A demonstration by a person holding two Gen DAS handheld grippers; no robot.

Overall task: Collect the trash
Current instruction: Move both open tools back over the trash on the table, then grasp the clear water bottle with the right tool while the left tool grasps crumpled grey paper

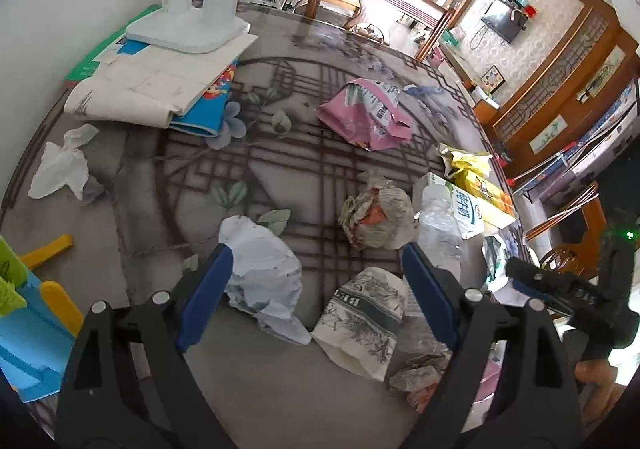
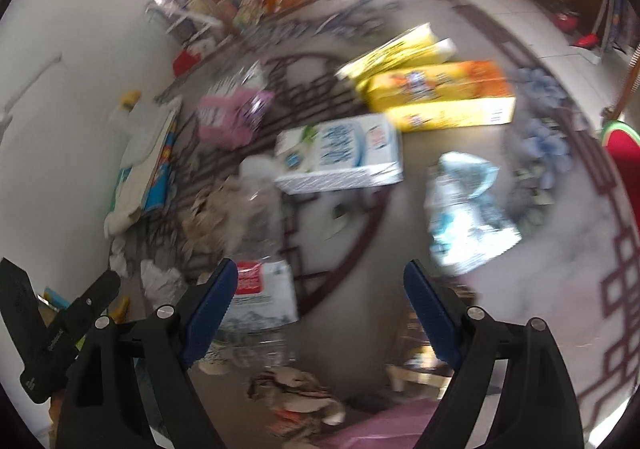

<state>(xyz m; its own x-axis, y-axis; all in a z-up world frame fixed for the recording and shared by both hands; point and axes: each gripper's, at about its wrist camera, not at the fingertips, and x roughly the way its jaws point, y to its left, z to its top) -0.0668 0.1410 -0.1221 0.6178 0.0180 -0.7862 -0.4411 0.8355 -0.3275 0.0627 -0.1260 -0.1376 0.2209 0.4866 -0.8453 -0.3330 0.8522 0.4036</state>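
trash is scattered on the table (image 1: 280, 121).
a paper cup (image 1: 362, 323) is framed between the wide-open, empty left gripper (image 1: 316, 281); the right gripper (image 2: 316, 297) is likewise spread and empty.

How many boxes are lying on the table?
2. A white milk carton lies near the table's middle, and a yellow-orange box lies just behind it, toward the far edge. Others may be hidden under the trash.

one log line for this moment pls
task: collect trash | left gripper: open, over paper cup and crumpled paper | right gripper: open, empty, view blurred | table: littered
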